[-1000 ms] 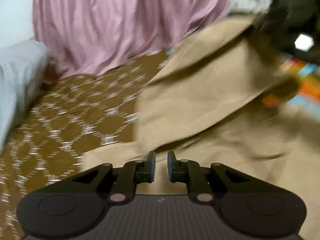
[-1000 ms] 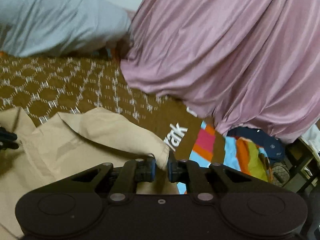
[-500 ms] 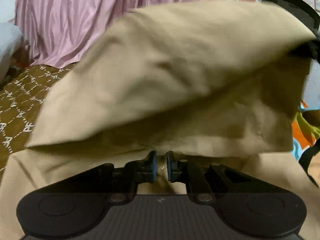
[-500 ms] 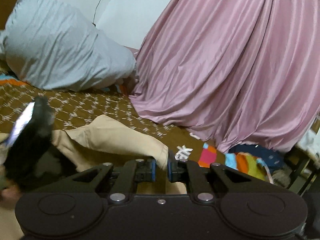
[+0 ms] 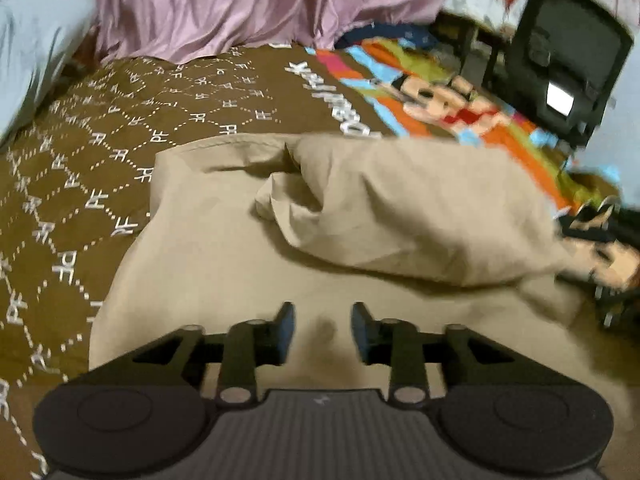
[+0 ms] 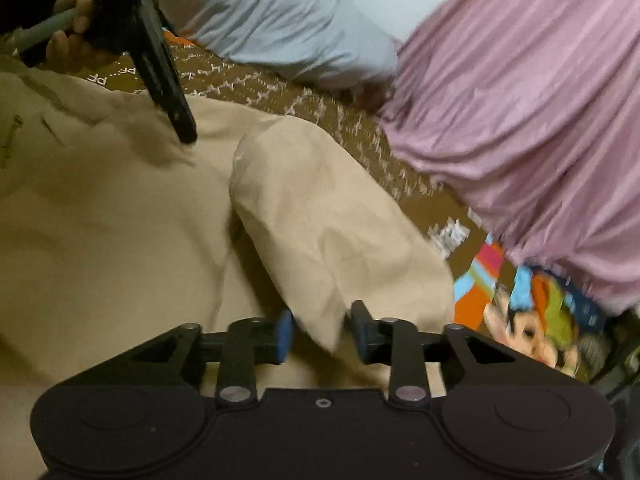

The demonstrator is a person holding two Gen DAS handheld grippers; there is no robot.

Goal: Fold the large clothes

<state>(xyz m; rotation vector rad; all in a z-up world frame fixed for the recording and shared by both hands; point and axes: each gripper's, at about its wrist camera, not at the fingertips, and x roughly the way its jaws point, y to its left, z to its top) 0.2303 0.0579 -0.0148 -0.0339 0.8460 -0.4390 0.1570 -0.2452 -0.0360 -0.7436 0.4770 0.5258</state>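
Observation:
A large tan garment (image 5: 248, 264) lies spread on the brown patterned bedspread (image 5: 100, 168). One part of it is folded over as a puffy flap (image 5: 420, 216), which the right wrist view also shows as the flap (image 6: 328, 216). My left gripper (image 5: 322, 332) hovers just over the flat cloth. Its jaws are opening and nothing is between them. My right gripper (image 6: 320, 334) is opening too. The flap's corner hangs loosely between its jaws and the pads do not press on it. The left gripper (image 6: 160, 64), held in a hand, shows at the upper left of the right wrist view.
A pink curtain (image 6: 540, 100) hangs at the bed's far side. A pale grey pillow (image 6: 288, 20) lies next to it. A colourful cartoon blanket (image 5: 440, 96) covers the bed to the right. A black chair (image 5: 568, 60) stands beyond the bed edge.
Both grippers were shut on the garment's edge and carried it over the rest of the cloth. Now both sets of jaws stand apart and the flap rests folded on the garment.

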